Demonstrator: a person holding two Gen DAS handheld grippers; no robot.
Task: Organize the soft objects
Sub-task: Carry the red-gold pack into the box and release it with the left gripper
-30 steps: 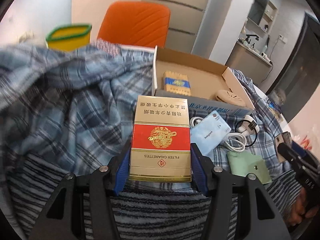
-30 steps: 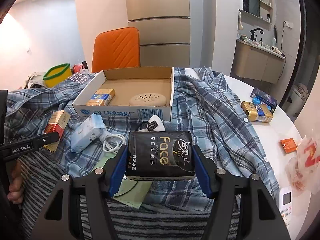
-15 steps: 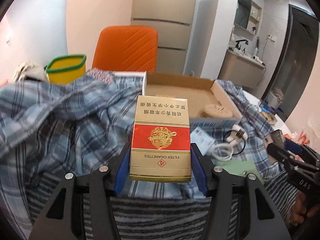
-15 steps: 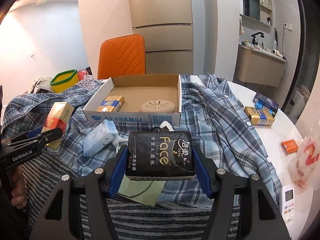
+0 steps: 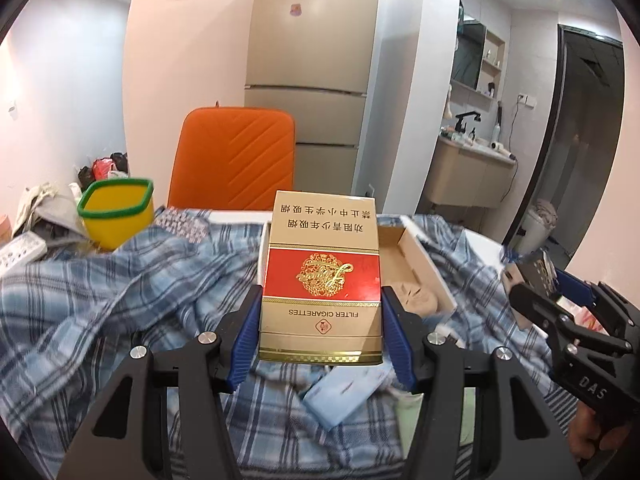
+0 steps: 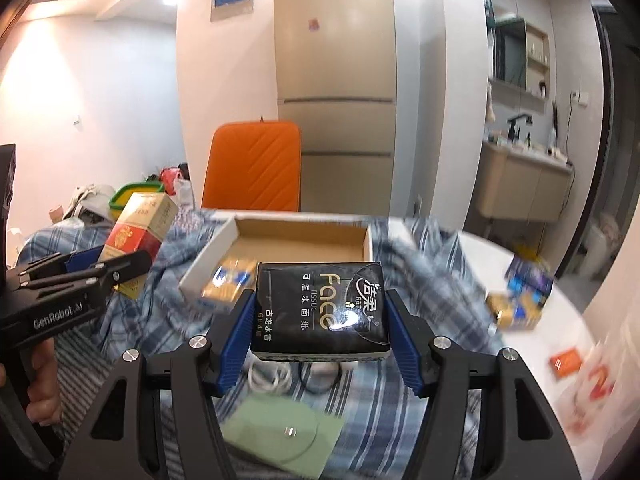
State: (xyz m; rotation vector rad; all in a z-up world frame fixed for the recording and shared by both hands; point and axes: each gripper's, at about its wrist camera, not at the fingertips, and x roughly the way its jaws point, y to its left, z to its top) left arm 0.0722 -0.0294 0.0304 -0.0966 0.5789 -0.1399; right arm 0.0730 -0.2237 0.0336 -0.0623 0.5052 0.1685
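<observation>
My left gripper (image 5: 320,332) is shut on a gold and red cigarette pack (image 5: 320,280), held up above the blue plaid shirt (image 5: 100,300). In the right wrist view the same pack (image 6: 138,228) shows at the left in that gripper. My right gripper (image 6: 320,328) is shut on a black tissue pack (image 6: 320,312) marked "Face", lifted over the shirt (image 6: 420,300). An open cardboard box (image 6: 300,246) lies just beyond it with a small gold and blue pack (image 6: 230,284) inside. In the left wrist view the box (image 5: 416,256) is partly hidden behind the cigarette pack.
An orange chair (image 6: 254,168) stands behind the table, a yellow bin (image 5: 116,216) at the back left. A white cable (image 6: 268,376) and a green sleeve (image 6: 280,436) lie under my right gripper. More small packs (image 6: 520,300) rest on the white table at the right. A light blue pack (image 5: 344,392) lies below the left gripper.
Both grippers have risen with their packs still held and tilted up, so the shirt, box and clutter have dropped lower in both views and more of the room shows.
</observation>
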